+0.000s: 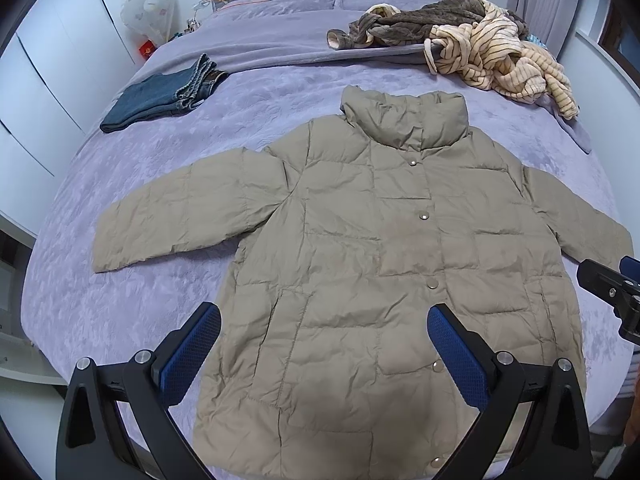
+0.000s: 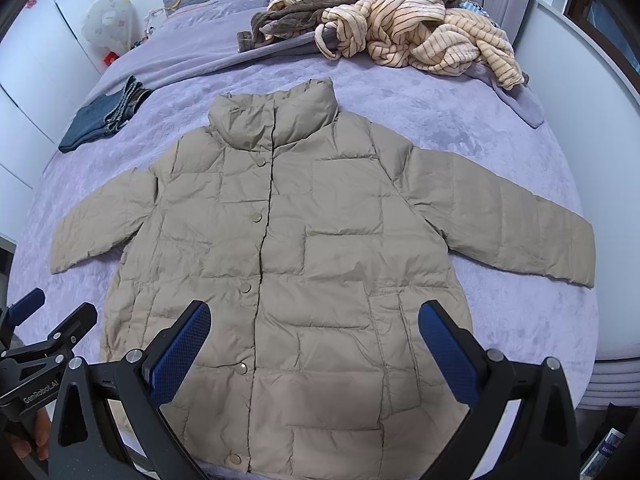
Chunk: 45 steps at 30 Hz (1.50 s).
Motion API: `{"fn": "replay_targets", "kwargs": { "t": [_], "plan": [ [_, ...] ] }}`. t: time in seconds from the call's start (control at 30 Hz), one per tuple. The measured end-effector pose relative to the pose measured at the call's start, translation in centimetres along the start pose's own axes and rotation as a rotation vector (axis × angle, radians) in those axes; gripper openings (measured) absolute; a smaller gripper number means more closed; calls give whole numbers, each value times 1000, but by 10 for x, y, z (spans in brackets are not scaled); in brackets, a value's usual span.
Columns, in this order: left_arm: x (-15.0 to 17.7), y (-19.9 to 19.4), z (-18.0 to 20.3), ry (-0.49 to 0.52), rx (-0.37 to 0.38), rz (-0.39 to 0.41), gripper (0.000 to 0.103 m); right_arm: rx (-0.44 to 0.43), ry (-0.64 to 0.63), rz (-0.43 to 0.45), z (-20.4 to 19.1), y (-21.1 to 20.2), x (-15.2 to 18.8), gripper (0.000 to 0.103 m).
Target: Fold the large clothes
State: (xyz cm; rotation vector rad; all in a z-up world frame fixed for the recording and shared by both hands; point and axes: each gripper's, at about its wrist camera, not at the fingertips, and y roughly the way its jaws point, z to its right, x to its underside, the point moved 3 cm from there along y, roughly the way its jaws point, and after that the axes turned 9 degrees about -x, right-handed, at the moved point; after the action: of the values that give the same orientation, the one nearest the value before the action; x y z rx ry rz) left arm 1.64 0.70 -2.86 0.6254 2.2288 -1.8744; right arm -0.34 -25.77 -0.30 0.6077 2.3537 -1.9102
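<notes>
- Beige quilted puffer jacket [image 1: 384, 264] lies flat, buttoned, sleeves spread on the lavender bedspread [image 1: 160, 280].
- Left gripper [image 1: 324, 320] hovers above it, fingers apart.
- Right gripper [image 2: 314, 318] likewise, empty.

The jacket [image 1: 360, 260] hem runs off the bottom edge in both views. The right claw [image 1: 612, 292] is cut by the frame edge.
</notes>
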Motion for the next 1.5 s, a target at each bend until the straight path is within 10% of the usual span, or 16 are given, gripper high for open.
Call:
{"fn": "replay_targets", "kwargs": {
  "t": [1.5],
  "plan": [
    [4,6,-6,-14,-10,-12,103,2,-1,-1,-1,0,0,103]
  ]
}}
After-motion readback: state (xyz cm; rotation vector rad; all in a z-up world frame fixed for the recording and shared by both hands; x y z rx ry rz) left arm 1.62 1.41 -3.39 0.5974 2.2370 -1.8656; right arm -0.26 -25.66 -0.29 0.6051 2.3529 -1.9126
